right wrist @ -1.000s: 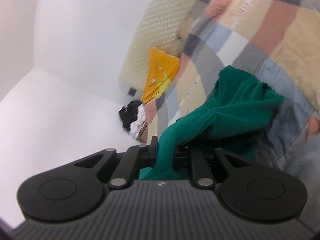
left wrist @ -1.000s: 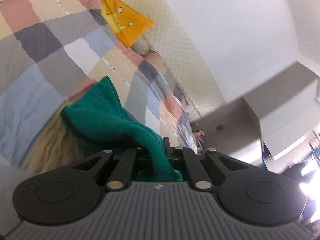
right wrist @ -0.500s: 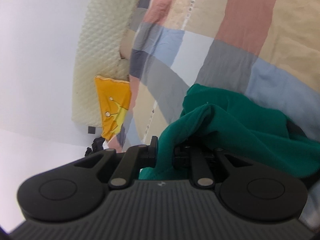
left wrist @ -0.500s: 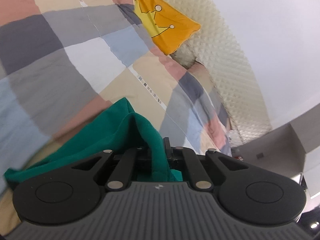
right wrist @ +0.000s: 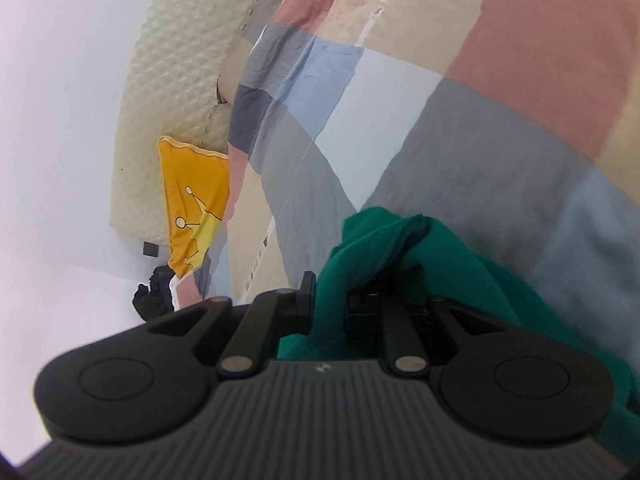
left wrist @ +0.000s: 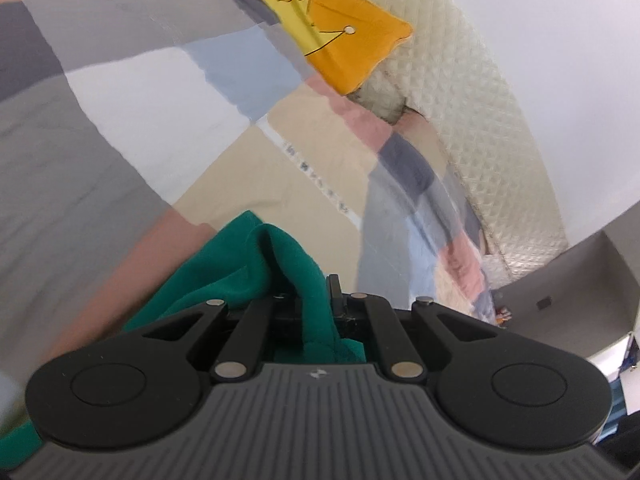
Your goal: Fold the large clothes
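Folding looks barely begun: left claw and right claw each pinch the bunched green garment above the checked bedcover.

The garment is plain teal green in both views. The quilt on the bed is a patchwork of large blocks: grey, dark slate, pale blue, white, beige and dusty pink, with a thin white strip carrying small dark marks. The pillow is orange with a yellow crown outlined in black. The headboard is cream with a diamond-quilted pattern. Each claw is black, on a ribbed grey body.
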`<state>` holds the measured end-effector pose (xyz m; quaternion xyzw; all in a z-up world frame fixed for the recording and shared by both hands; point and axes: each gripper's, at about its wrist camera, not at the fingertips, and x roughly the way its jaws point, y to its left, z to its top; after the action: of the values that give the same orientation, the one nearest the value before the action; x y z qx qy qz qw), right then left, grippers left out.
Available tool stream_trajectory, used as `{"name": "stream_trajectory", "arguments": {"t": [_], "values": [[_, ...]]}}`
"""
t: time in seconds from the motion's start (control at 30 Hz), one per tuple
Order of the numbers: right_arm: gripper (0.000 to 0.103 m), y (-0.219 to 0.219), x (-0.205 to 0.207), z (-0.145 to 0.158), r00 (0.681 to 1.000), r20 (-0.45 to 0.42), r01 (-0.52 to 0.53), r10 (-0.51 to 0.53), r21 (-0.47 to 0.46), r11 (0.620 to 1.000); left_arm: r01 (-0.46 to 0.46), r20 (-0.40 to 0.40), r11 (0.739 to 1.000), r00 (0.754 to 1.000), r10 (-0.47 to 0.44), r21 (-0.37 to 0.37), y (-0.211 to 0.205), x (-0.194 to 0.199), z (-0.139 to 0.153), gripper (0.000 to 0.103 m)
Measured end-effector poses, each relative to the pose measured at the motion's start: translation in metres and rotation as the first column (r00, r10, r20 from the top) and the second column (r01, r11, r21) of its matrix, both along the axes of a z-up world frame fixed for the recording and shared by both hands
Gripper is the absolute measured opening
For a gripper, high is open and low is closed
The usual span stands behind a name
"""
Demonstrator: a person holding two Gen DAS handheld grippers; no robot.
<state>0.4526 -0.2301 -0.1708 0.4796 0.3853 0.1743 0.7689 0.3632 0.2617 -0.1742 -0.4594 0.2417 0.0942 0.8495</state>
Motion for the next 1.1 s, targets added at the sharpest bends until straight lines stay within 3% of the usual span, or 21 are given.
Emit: {"name": "stream_trajectory", "arguments": {"t": [0.17, 0.37, 0.43, 0.5, 0.57, 0.67, 0.73, 0.8, 0.93, 1.1], "values": [[0.016, 0.003, 0.015, -0.025, 0.998, -0.053, -0.016, 0.016, 0.005, 1.0, 0.001, -0.046, 0.998, 0.999, -0.004, -0.056, 0.01, 0.015, -0.033, 0.008], [0.018, 0.004, 0.012, -0.02, 0.998, -0.039, -0.046, 0.045, -0.013, 0.999, 0.025, -0.04, 1.0, 0.999, -0.025, -0.002, 0.004, 0.009, -0.023, 0.012], [0.02, 0.004, 0.008, -0.015, 0.997, -0.028, -0.066, 0.065, -0.033, 0.997, 0.062, -0.038, 0.998, 0.997, -0.062, 0.008, 0.002, 0.005, -0.015, 0.019], [0.022, 0.006, 0.003, -0.008, 0.997, -0.013, -0.083, 0.082, -0.067, 0.994, 0.079, -0.044, 0.997, 0.996, -0.078, 0.022, 0.0, -0.001, -0.008, 0.046], [0.025, 0.008, -0.002, 0.002, 0.995, 0.01, -0.099, 0.101, -0.101, 0.99, 0.085, -0.019, 0.996, 0.996, -0.085, 0.016, -0.002, -0.012, 0.0, 0.06], [0.045, 0.007, -0.014, 0.017, 0.991, 0.06, -0.114, 0.121, -0.104, 0.988, 0.1, 0.039, 0.995, 0.994, -0.1, 0.001, -0.003, -0.032, 0.013, 0.068], [0.069, 0.005, -0.024, 0.024, 0.987, 0.105, -0.116, 0.125, -0.084, 0.99, 0.105, 0.071, 0.994, 0.992, -0.106, 0.022, -0.005, -0.048, 0.023, 0.07], [0.081, 0.001, -0.034, 0.03, 0.98, 0.152, -0.121, 0.128, -0.05, 0.991, 0.111, 0.091, 0.993, 0.989, -0.114, 0.044, -0.008, -0.062, 0.029, 0.071], [0.081, -0.004, -0.049, 0.043, 0.961, 0.243, -0.127, 0.131, -0.031, 0.991, 0.144, 0.076, 0.984, 0.985, -0.153, 0.108, -0.019, -0.074, 0.039, 0.071], [0.081, 0.002, -0.053, 0.061, 0.944, 0.304, -0.078, 0.13, -0.175, 0.982, 0.127, -0.011, 0.967, 0.992, -0.127, 0.221, -0.028, -0.071, 0.041, 0.072]]}}
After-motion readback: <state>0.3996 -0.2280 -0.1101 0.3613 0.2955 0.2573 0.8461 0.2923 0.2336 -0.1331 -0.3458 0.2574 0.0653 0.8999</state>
